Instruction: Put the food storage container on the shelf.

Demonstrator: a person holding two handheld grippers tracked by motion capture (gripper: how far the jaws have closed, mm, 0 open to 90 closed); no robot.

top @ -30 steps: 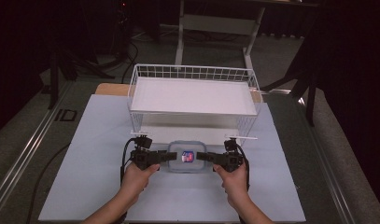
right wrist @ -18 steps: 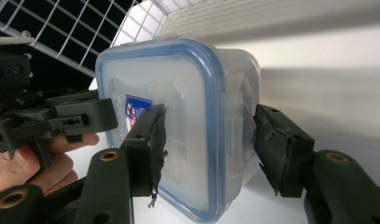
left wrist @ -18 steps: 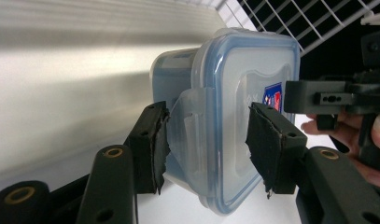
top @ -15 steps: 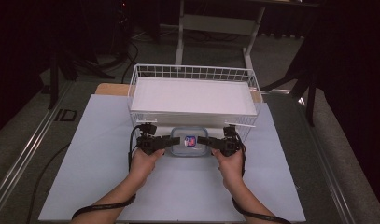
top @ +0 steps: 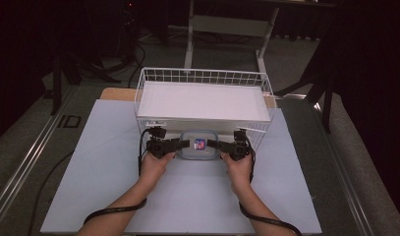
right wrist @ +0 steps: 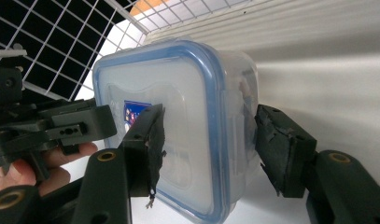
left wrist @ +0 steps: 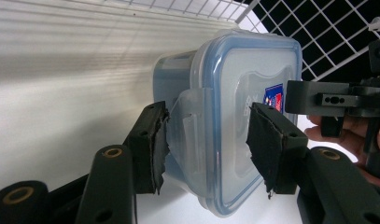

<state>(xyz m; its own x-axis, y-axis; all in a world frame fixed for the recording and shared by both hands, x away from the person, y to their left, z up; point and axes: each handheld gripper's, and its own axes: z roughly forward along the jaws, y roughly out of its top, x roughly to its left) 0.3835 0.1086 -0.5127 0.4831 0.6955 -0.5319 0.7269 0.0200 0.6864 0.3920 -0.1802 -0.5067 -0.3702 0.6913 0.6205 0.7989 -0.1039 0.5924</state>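
Plastic container [top: 199, 145], blue-rimmed lid, centre of the frame, just before the white wire basket [top: 148, 101] on the desk [top: 99, 162]; your left gripper [top: 184, 144] and right gripper [top: 212, 145] fingers clasp its opposite ends.

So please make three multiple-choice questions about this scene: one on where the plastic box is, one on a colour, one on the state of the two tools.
1. Where is the plastic box?
A. inside the wire basket
B. just in front of the wire basket, between the two tools
C. on the floor

2. What colour is the seal around the box lid?
A. blue
B. red
C. green

3. How do the left tool and right tool stand?
A. both far from the box
B. one on the box, one on the basket
C. each spans one side of the box

Answers: 1 B, the high view shows it on the table before the basket; 2 A, both gripper views show a blue rim; 3 C, each tool's pads flank a side latch.
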